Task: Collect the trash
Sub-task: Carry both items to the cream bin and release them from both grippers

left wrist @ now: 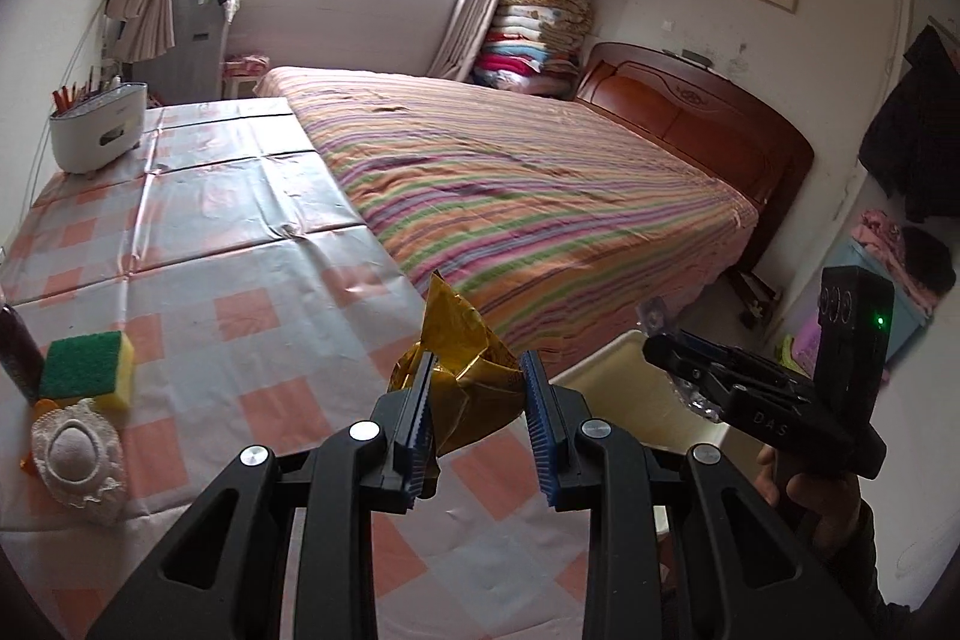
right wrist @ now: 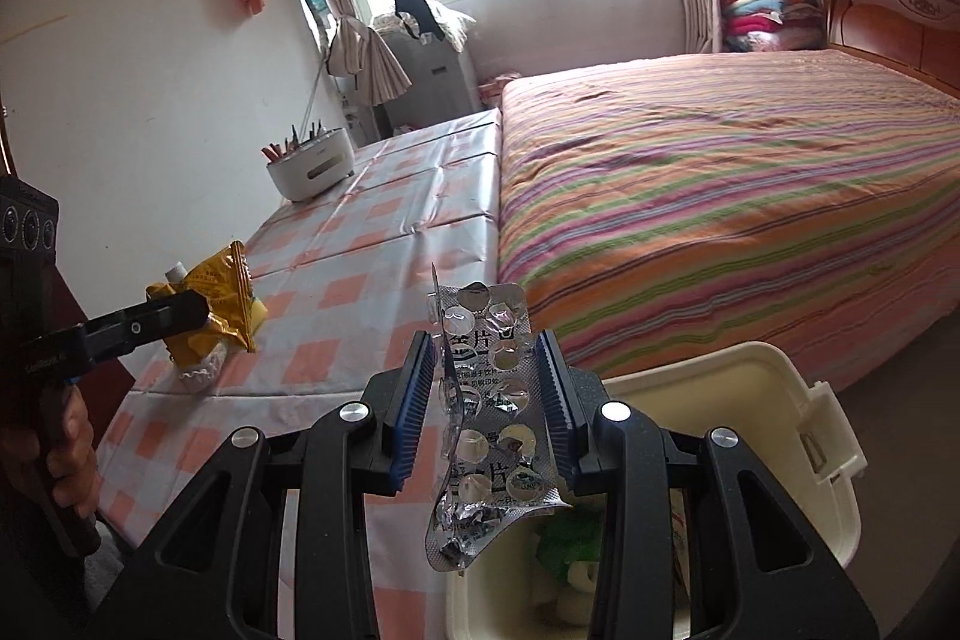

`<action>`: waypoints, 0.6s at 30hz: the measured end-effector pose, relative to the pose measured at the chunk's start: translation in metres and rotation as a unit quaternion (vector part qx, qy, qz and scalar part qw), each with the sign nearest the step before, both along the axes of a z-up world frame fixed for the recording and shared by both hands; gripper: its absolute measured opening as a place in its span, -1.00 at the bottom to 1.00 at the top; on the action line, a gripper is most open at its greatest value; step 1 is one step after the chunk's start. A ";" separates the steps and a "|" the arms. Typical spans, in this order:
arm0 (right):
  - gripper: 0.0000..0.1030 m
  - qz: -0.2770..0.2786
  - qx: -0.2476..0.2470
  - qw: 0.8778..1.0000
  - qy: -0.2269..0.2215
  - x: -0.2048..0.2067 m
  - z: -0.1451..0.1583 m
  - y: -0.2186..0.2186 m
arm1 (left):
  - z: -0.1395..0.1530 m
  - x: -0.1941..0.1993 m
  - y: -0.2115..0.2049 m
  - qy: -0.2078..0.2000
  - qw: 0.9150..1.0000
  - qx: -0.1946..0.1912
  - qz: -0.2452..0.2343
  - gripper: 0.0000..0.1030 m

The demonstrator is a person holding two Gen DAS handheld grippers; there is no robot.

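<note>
My left gripper [left wrist: 477, 400] is shut on a crumpled yellow wrapper [left wrist: 462, 370] and holds it above the table's right edge; the wrapper also shows in the right wrist view [right wrist: 216, 292]. My right gripper [right wrist: 489, 394] is shut on an empty silver blister pack [right wrist: 489, 418], held over the open cream trash bin [right wrist: 798, 400]. The bin holds some green and white scraps. The bin's rim [left wrist: 606, 358] shows in the left wrist view beside my right gripper [left wrist: 678, 346].
The table has a pink-checked cloth [left wrist: 210, 232]. On it sit a green-yellow sponge [left wrist: 90, 364], a white mask [left wrist: 78, 454], a dark bottle [left wrist: 15, 352] and a white chopstick holder [left wrist: 99, 130]. A striped bed [left wrist: 528, 196] stands to the right.
</note>
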State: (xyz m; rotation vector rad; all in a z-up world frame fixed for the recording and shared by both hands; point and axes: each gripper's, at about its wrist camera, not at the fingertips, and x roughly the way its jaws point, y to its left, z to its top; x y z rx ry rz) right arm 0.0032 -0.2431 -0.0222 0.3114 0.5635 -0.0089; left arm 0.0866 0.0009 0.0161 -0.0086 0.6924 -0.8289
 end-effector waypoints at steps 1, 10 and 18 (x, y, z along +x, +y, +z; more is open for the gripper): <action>-0.33 -0.005 0.001 1.000 0.005 -0.001 -0.002 -0.002 | -0.003 -0.003 -0.008 0.003 1.000 0.002 -0.009 -0.47; -0.30 -0.081 0.057 0.992 0.084 -0.009 -0.041 -0.047 | -0.025 -0.025 -0.063 0.032 0.997 0.019 -0.067 -0.47; 0.04 -0.101 0.095 0.983 0.119 -0.016 -0.058 -0.064 | -0.036 -0.038 -0.097 0.047 0.993 0.032 -0.100 -0.46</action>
